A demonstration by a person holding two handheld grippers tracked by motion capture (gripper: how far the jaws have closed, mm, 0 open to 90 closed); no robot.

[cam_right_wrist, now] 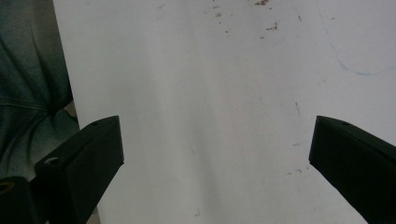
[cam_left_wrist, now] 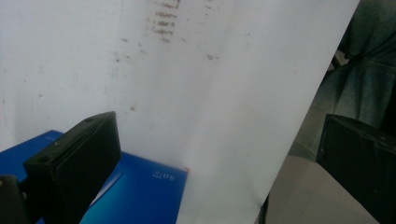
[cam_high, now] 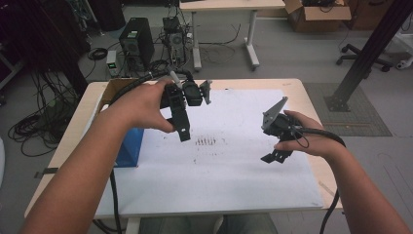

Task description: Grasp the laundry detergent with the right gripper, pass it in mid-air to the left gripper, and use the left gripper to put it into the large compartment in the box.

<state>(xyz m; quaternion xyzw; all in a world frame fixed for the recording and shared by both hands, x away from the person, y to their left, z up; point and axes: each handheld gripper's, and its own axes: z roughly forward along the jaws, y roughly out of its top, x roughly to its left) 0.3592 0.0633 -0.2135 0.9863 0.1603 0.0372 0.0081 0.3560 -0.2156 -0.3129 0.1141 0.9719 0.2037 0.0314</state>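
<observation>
Fingers of both the left gripper (cam_high: 183, 127) and right gripper (cam_high: 275, 155) spread wide, empty, above the white sheet (cam_high: 234, 175).

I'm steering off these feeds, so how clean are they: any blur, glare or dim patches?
High view: dim, soft overall, the white sheet the brightest area, no hard glare. Left gripper view: near jaws blurred, blue box fairly readable, sheet evenly lit. Right gripper view: jaws dark and soft-edged, faint shading across the sheet, specks still legible.

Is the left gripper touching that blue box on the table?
Apart. In the left gripper view, the left gripper stands with its jaws spread wide and nothing between them; the blue box lies flat below, beside the white sheet.
</observation>
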